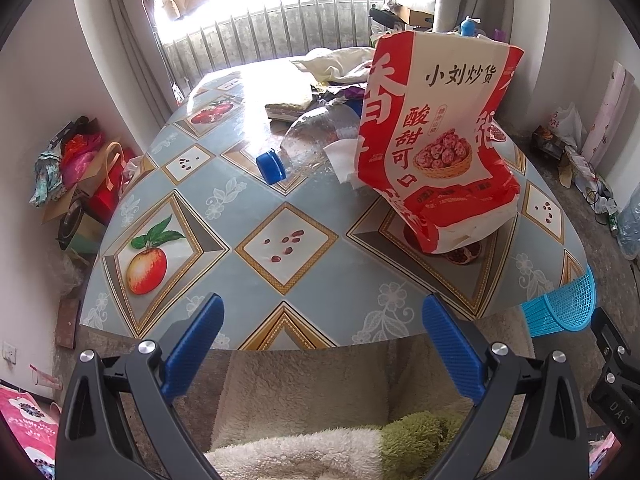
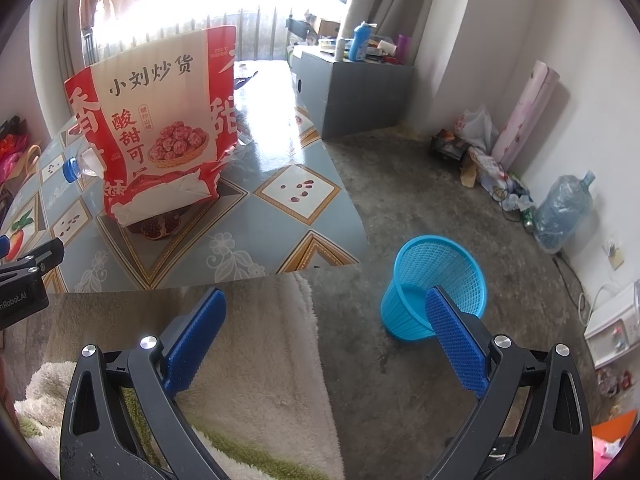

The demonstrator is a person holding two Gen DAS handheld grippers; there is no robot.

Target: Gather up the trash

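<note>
Clutter sits on the far left by the wall, a heap of bags [image 1: 86, 168] on the floor beside the table [image 1: 224, 216]. Tablecloth has fruit prints all over it.

Left gripper [image 1: 320, 312] hangs just off the near table edge, tongs spread wide, nothing in them. Past it a clear bottle [image 1: 316, 140] lies on its side mid-table, blue cap [image 1: 271, 166] pointing toward the camera, with a white tissue [image 1: 340, 160] touching it. Right of that stands the big red-and-white snack bag [image 1: 436, 140], upright and leaning a bit, its base on a pomegranate print. Behind it is more mess: a pale cloth [image 1: 336, 62] and some wrappers, too jumbled to sort out.

Right gripper [image 2: 326, 308] is also wide open and holding nothing, hovering over a fuzzy blanket [image 2: 260, 360] and bare concrete floor [image 2: 420, 184]. From that side the snack bag [image 2: 160, 128] is up and to the left, with the bottle [image 2: 86, 164] poking out behind it.

Blue mesh bin [image 2: 434, 284] stands on the floor, right of the table corner, its rim partly behind the right finger [image 2: 456, 344]. Further right, a water jug [image 2: 564, 208] lies by the wall.
</note>
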